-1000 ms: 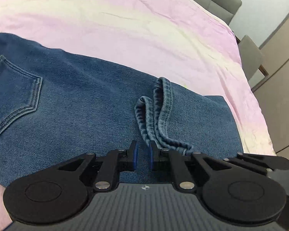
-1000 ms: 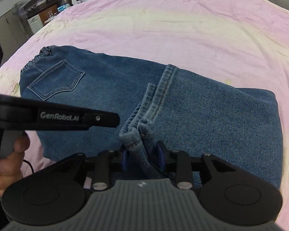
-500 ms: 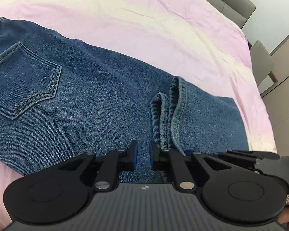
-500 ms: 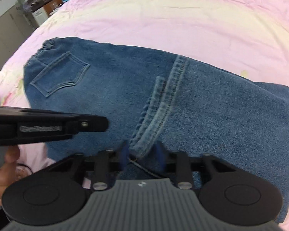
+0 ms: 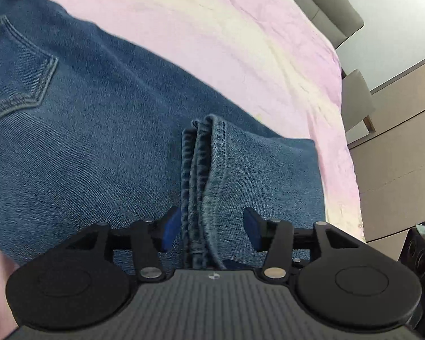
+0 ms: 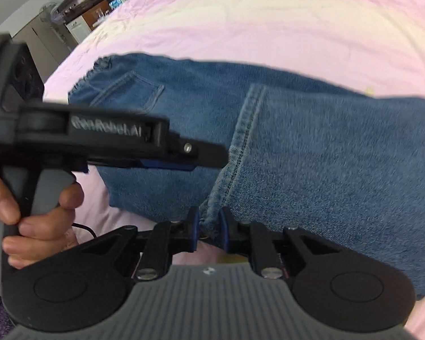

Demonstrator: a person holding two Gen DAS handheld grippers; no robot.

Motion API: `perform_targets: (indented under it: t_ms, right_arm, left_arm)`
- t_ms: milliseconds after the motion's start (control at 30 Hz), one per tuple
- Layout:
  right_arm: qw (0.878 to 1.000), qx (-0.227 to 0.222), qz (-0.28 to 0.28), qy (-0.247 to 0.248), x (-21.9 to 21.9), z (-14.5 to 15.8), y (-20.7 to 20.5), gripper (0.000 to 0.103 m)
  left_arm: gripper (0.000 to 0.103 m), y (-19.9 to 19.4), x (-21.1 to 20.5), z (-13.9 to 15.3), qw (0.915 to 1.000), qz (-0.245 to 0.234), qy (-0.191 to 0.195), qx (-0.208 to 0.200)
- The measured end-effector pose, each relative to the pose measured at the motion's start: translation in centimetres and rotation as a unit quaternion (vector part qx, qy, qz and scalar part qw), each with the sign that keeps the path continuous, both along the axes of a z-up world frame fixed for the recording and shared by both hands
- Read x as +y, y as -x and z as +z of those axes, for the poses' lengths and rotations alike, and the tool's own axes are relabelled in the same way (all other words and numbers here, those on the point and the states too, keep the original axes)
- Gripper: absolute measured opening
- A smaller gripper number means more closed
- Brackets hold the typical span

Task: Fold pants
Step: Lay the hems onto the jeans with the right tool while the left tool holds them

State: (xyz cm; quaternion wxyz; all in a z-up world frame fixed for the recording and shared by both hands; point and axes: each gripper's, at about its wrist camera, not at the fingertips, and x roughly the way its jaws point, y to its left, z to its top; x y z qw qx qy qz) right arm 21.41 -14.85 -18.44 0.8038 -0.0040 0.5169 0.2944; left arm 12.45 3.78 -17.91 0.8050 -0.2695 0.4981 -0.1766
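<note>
Denim fills the left wrist view: blue jeans (image 5: 104, 153) lie flat on a pink bedsheet (image 5: 240, 45), back pocket (image 5: 17, 85) up at the far left, the folded end squared off at the right. The leg hems (image 5: 204, 175) run in a stacked ridge straight toward the camera, across the garment's width. The left tool (image 5: 209, 231) straddles that ridge, and its jaws are opening, blue pads standing clear of the cloth on both sides, so nothing is gripped there. A grey headboard (image 5: 325, 2) and a chair (image 5: 357, 99) sit beyond the bed's far edge.

Over to the right wrist view, which is a little blurred. The jeans (image 6: 325, 170) stretch left to right, so that is the long axis: the waistband (image 6: 99, 68) points left toward the furniture in the corner, the folded end right. The hem band (image 6: 243, 130) crosses the middle from the far edge down to the near one. The right tool (image 6: 208, 231) is closing narrow on the near corner of that hem, with denim pinched between its pads. The left tool (image 6: 167, 164) reaches in from the left, a hand (image 6: 34, 215) on its grip.

My read: the legs are already laid together and doubled back over the seat, so one fold is down. At least one more fold, to make a compact bundle, looks to be left.
</note>
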Motion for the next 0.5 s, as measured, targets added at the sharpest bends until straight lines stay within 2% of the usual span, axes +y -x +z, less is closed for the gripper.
perform_targets:
  t_ms: [100,233,333,400,500]
  right_arm:
    - [1.0,-0.006,-0.001,0.003,0.6,-1.1,0.2,0.012]
    - [1.0,-0.004,-0.009,-0.012,-0.1,-1.5,0.3,0.012]
    - [1.0,-0.01,-0.011,-0.02,-0.4,-1.7,0.4,0.016]
    - [0.999,-0.017,-0.011,-0.028,-0.7,-1.4,0.7,0.024]
    - [0.999,-0.032,-0.017,-0.027,-1.7,-0.3,1.3,0.038]
  left_arm:
    - [0.058,-0.8,-1.1,-1.7,0.9996,-0.006,-0.017,0.021]
    - [0.058,-1.2,-3.4,-2.5,0.9974,-0.031,-0.065,-0.011]
    - [0.047,-0.9,-4.5,-2.4,0.994,-0.047,-0.093,-0.034]
    - [0.038,-0.5,-4.7,-2.1,0.9921,-0.047,-0.105,-0.05]
    - [0.025,0.1,-4.5,-1.6,0.9913,-0.042,-0.104,-0.07]
